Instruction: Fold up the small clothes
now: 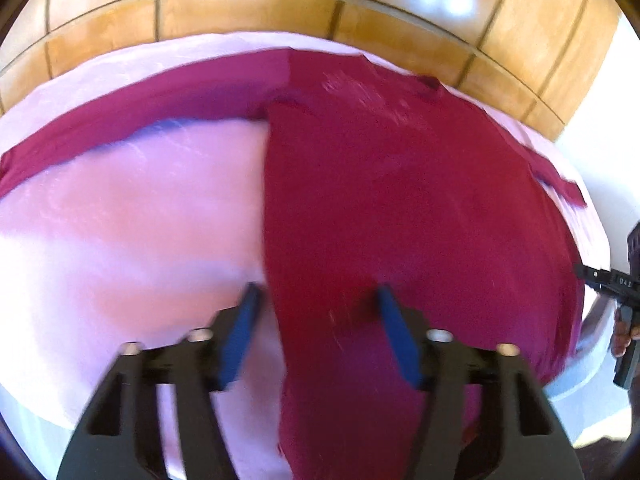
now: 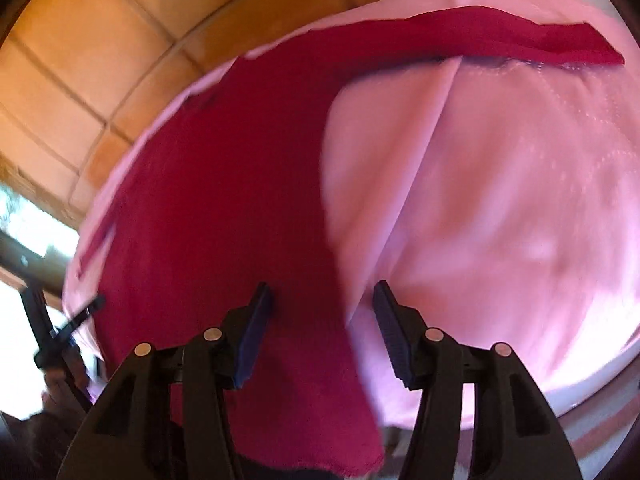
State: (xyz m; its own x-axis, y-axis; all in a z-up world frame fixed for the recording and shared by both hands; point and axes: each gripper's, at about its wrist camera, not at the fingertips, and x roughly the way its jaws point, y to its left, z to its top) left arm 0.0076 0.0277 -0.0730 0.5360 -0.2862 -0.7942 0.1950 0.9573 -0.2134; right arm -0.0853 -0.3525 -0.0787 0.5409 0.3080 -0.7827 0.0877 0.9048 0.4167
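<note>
A crimson long-sleeved top (image 1: 400, 200) lies flat on the pink-covered table (image 1: 120, 220), with one sleeve (image 1: 120, 120) stretched out to the left. My left gripper (image 1: 318, 300) is open just above the top's left side edge, which runs between its blue pads (image 1: 240, 336) without being pinched. In the right wrist view the top (image 2: 224, 200) fills the left half and its other sleeve (image 2: 520, 36) reaches right. My right gripper (image 2: 322, 294) is open over the top's right side edge, nothing clamped. The views are blurred.
The pink cloth (image 2: 500, 200) shows a long crease. Orange floor tiles (image 1: 280, 12) lie beyond the table's far edge. The other gripper (image 1: 624, 292), held by a hand, shows at the right rim of the left view, and another gripper (image 2: 52, 332) at the left rim of the right view.
</note>
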